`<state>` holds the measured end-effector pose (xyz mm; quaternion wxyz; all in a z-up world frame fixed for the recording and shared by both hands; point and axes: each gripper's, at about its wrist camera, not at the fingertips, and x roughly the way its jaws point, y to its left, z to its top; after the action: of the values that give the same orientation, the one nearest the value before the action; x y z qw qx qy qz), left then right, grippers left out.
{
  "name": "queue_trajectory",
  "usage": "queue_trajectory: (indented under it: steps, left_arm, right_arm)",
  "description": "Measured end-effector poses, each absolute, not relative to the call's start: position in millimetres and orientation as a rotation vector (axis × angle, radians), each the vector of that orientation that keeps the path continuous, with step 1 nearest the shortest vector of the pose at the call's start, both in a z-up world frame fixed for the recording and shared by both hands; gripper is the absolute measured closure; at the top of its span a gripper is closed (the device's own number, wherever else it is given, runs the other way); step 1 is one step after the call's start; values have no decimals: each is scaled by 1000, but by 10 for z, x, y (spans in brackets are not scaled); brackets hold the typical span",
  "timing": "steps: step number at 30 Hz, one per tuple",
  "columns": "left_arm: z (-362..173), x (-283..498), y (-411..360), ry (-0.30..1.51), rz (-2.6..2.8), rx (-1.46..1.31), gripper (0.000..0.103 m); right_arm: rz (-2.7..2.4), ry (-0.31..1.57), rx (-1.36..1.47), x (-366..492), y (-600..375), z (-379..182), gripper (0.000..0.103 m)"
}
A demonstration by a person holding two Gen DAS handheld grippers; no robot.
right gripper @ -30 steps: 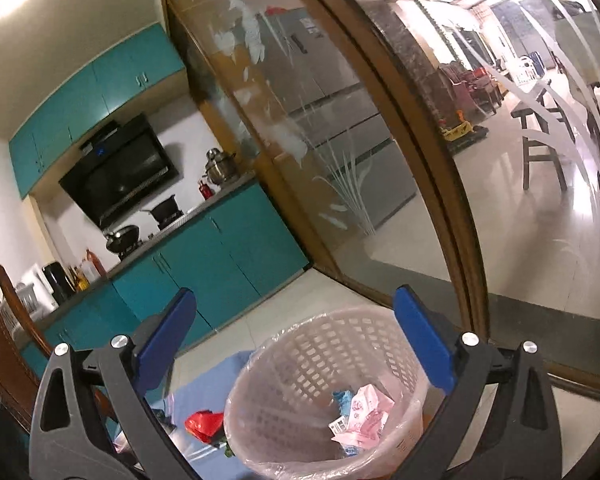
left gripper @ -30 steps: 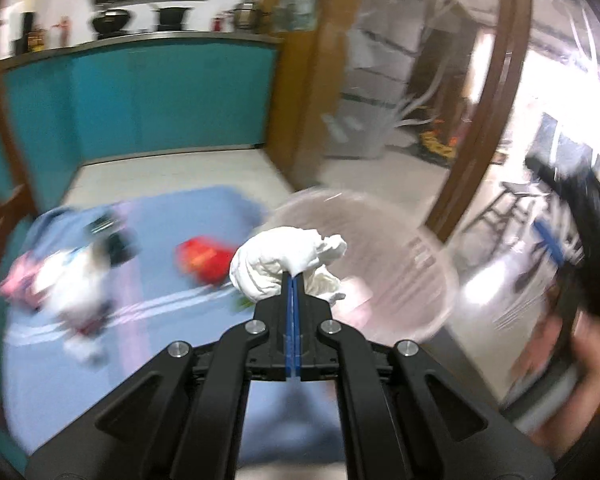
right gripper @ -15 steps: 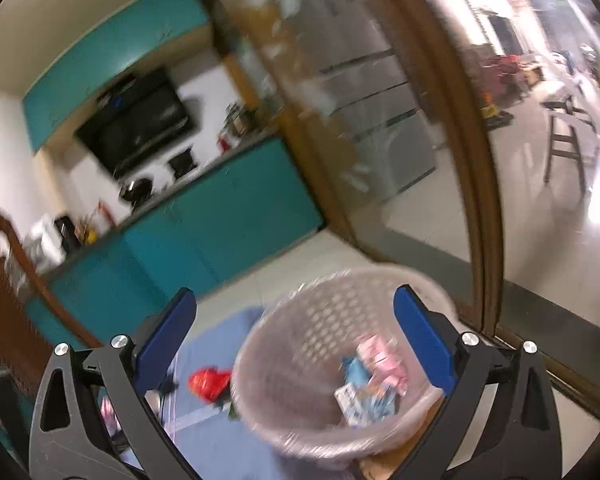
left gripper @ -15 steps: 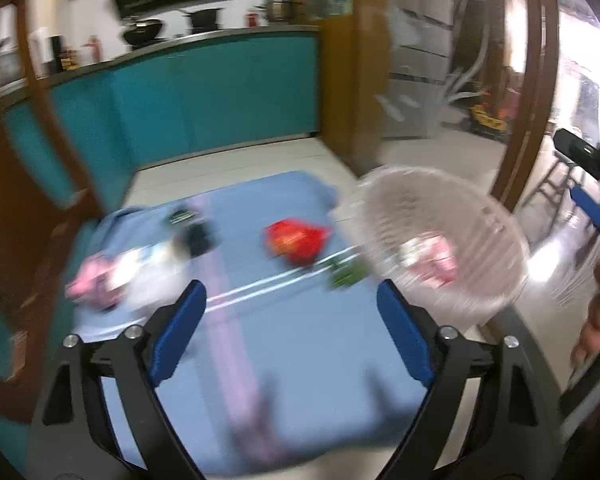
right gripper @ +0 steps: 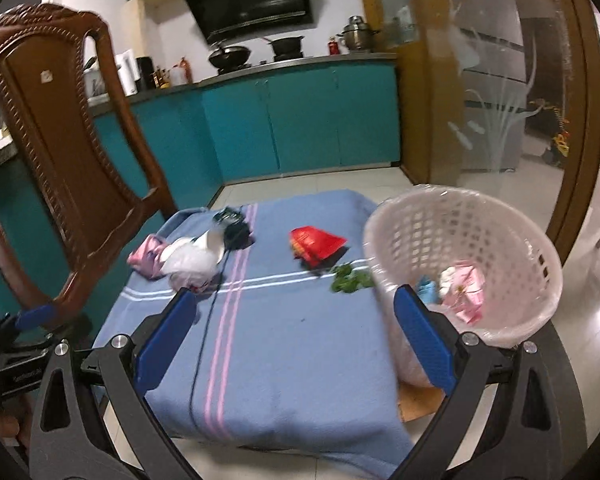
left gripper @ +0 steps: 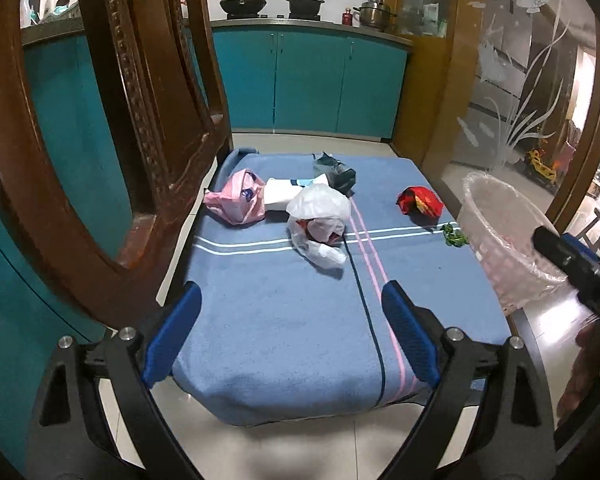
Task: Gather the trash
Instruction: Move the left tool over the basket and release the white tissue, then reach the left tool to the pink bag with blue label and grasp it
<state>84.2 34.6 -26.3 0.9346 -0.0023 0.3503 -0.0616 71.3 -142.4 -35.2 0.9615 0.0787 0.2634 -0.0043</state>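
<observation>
A blue towel [left gripper: 284, 320] lies on the floor with trash on it: a pink bag [left gripper: 236, 200], a white plastic bag [left gripper: 320, 216], a white carton [left gripper: 284, 196], a dark wrapper [left gripper: 336, 174], a red wrapper [left gripper: 418, 202] and green scraps [left gripper: 454, 237]. My left gripper [left gripper: 291, 292] hovers over the towel's near half, its jaws opening with nothing between them. My right gripper [right gripper: 295, 296] stands open and empty above the towel [right gripper: 284, 340], its right finger in front of the pink lined basket [right gripper: 460, 200]. The basket holds pink and blue scraps [right gripper: 464, 288]. The red wrapper [right gripper: 316, 242] and green scraps [right gripper: 350, 280] lie just left of it.
A carved wooden chair [left gripper: 100, 140] stands close on the left, against the towel's edge. Teal cabinets [left gripper: 308, 80] close the far side. A wood-framed etched glass door [left gripper: 520, 80] runs along the right, behind the basket [left gripper: 496, 216]. A hand [left gripper: 592, 376] shows at the right edge.
My left gripper has opened and the white crumpled wad it held is gone from its jaws. Both views have swung left from the basket toward the towel and dipped lower.
</observation>
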Motion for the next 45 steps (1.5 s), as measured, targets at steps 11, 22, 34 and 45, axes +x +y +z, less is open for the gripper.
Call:
queue_trajectory:
  steps: [11, 22, 34, 45]
  left_arm:
    - [-208, 804, 330, 705, -151, -19, 12]
    - [-267, 841, 260, 719, -154, -8, 12]
    - [-285, 845, 244, 723, -156, -4, 12]
    - [-374, 1255, 359, 707, -34, -29, 20]
  right_arm:
    - [-21, 539, 165, 742, -1447, -398, 6]
    - [-20, 537, 172, 733, -1457, -401, 6]
    - [-13, 538, 170, 731, -1486, -396, 6]
    - [-1, 545, 178, 793, -1434, -421, 6]
